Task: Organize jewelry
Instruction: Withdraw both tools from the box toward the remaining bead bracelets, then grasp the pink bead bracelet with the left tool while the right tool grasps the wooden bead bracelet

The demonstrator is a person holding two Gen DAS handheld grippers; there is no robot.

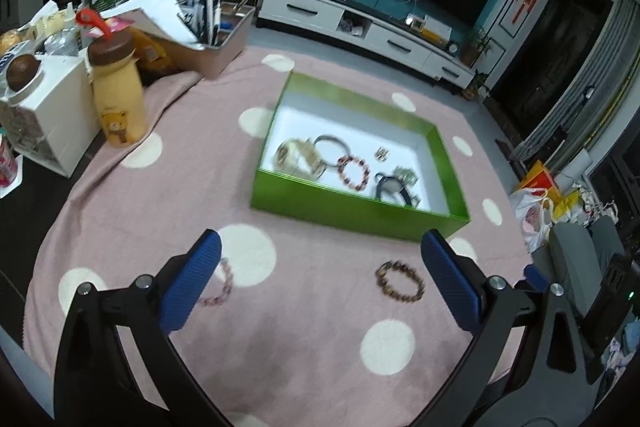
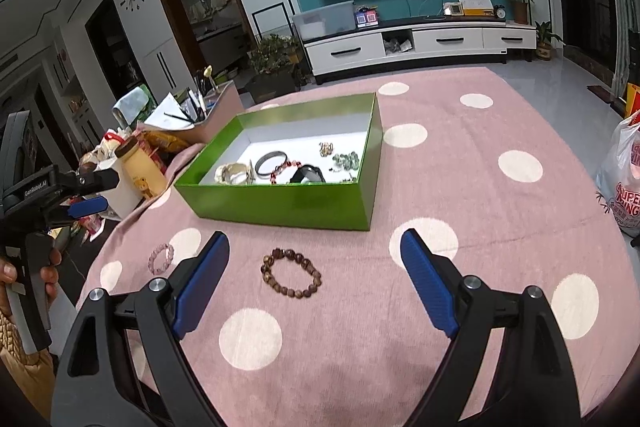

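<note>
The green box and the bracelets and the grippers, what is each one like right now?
green box: open, no lid on, jewelry inside
brown bead bracelet: flat on the cloth, outside the box
pink bead bracelet: flat on the cloth, outside the box
left gripper: open, holding nothing
right gripper: open, holding nothing
yellow bottle: upright, cap on

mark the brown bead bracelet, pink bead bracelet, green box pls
Brown wooden-bead bracelet (image 2: 291, 275): right wrist view, on a bead at its lower rim.
Pale pink bead bracelet (image 2: 161, 258): right wrist view, on its bead ring.
Green cardboard box (image 2: 280, 205): right wrist view, near outer wall.
</note>
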